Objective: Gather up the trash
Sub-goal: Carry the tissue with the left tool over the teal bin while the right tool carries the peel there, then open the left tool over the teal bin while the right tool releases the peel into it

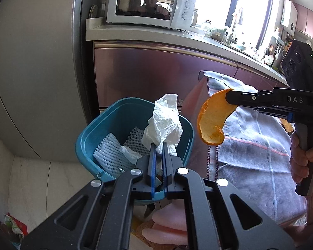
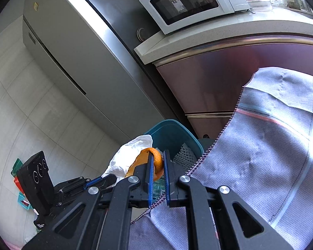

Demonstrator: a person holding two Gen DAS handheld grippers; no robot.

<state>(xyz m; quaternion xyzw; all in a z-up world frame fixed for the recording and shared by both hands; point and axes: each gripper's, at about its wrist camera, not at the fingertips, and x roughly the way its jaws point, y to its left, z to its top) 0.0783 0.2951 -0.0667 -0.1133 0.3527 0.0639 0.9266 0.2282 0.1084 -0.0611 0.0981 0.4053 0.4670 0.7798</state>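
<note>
My left gripper is shut on a crumpled white paper towel and holds it over the teal bin. The bin holds white foam fruit nets and a bit of tissue. My right gripper is shut on a curled orange peel, which hangs to the right of the bin, above the cloth's edge. In the right wrist view the right gripper pinches the peel, with the paper towel to its left and the bin beyond.
A grey checked cloth covers the table at right. A steel fridge stands at left, a maroon cabinet with a white microwave behind. Coloured packets lie on the tiled floor.
</note>
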